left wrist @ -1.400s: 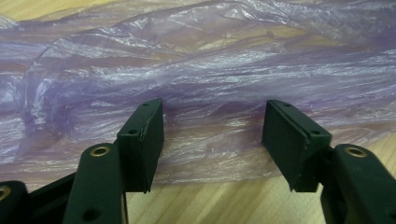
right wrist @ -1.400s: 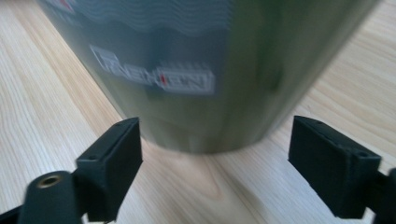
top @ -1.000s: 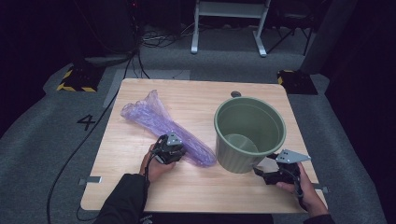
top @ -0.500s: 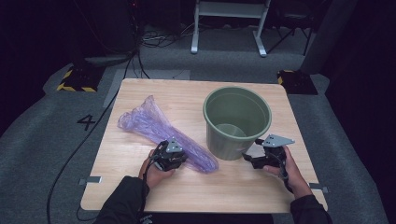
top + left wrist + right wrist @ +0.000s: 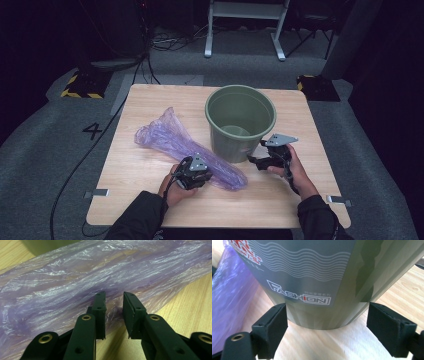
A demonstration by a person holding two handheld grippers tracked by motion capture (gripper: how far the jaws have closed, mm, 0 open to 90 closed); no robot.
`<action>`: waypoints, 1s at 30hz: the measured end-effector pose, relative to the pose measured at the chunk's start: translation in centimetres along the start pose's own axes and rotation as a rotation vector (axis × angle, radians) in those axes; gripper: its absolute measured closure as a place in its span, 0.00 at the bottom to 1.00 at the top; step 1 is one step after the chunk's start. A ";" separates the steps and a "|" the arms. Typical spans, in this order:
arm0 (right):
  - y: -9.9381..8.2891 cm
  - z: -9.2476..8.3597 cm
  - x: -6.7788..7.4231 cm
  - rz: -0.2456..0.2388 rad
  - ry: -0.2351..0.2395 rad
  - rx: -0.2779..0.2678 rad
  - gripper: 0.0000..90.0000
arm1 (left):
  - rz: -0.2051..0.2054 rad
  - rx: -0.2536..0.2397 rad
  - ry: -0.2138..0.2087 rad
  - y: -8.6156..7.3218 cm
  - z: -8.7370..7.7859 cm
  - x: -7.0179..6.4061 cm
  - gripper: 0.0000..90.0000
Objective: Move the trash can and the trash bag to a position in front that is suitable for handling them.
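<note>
Left claw narrowly parted, perhaps pinching thin, limp, slippery bag: best gathered in folds. Right claw spread around stiff, light bucket base.

High view looks down over the table; both gripper views sit close, sharing the bag.
</note>
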State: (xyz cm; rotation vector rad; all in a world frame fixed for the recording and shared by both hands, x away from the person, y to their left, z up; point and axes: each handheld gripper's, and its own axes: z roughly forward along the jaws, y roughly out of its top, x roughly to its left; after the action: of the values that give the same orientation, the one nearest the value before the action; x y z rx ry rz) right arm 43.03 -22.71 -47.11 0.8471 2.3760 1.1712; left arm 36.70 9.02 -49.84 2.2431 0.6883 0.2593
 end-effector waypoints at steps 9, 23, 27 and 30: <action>1.6 2.4 -0.3 0.004 -0.010 0.013 0.19 | -0.019 -0.010 0.003 0.2 0.3 0.3 0.80; 1.4 2.0 0.9 -0.004 0.037 0.040 0.23 | -0.011 -0.012 0.025 0.9 1.1 0.5 0.77; 0.5 0.0 2.5 -0.017 0.100 0.020 0.23 | -0.015 -0.009 0.027 1.0 1.1 0.4 0.76; -0.1 -1.1 3.8 -0.019 0.160 0.005 0.24 | -0.013 -0.008 0.034 1.1 1.2 0.2 0.73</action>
State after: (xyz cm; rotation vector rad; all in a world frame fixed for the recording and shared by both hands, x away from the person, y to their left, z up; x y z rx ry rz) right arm 39.49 -20.91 -46.78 0.7564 2.5093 1.2698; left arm 37.80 7.78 -49.91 2.2309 0.7181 0.2934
